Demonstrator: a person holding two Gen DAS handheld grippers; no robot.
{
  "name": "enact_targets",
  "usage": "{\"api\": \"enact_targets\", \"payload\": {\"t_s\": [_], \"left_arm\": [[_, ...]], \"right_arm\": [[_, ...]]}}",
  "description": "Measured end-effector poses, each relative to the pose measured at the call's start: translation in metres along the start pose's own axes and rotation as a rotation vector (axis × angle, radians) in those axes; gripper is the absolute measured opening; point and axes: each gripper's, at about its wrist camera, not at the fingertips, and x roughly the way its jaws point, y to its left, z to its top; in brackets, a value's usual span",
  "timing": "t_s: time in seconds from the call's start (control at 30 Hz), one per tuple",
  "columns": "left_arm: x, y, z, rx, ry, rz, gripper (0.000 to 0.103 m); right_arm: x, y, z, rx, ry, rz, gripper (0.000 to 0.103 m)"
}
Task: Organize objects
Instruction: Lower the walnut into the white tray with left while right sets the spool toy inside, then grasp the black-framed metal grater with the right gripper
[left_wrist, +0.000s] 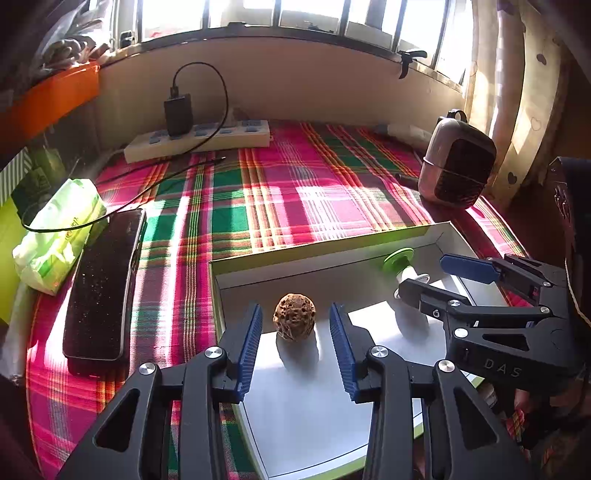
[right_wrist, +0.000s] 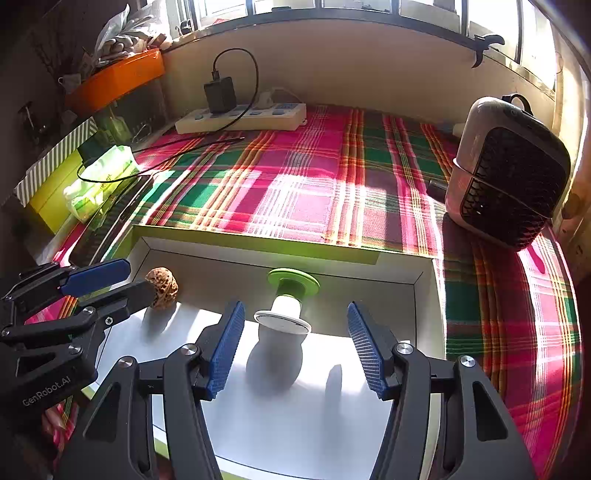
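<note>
We see a plaid cloth (left_wrist: 280, 192) bearing a white tray (left_wrist: 424, 236) (green-edged), power strip (left_wrist: 207, 142), keyboard (left_wrist: 103, 288), tissue pack (left_wrist: 59, 229) and small heater (left_wrist: 458, 162).

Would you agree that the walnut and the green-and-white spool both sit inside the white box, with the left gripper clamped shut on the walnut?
Not quite. The left gripper is open: its pads stand clear on either side of the walnut, as the left wrist view shows. The rest holds: walnut and spool both sit inside the white box.

Harsh window (left_wrist: 258, 14) sunlight, blown-out glare, hard shadows, fisheye-bent edges.
</note>
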Motion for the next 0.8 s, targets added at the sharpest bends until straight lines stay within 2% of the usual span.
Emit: {"api": "enact_targets", "payload": {"t_s": [0.43, 0.8], "left_arm": [[-0.051, 0.010, -0.028, -0.051, -0.079, -0.005, 0.038], [-0.075, 0.026, -0.062, -0.098, -0.094, 0.006, 0.038]], "right_arm": [[-0.049, -0.002, -0.032, 0.058, -0.082, 0.006, 0.061], [-0.085, -0.011, -0.072, 0.087, -0.134, -0.013, 0.061]]}}
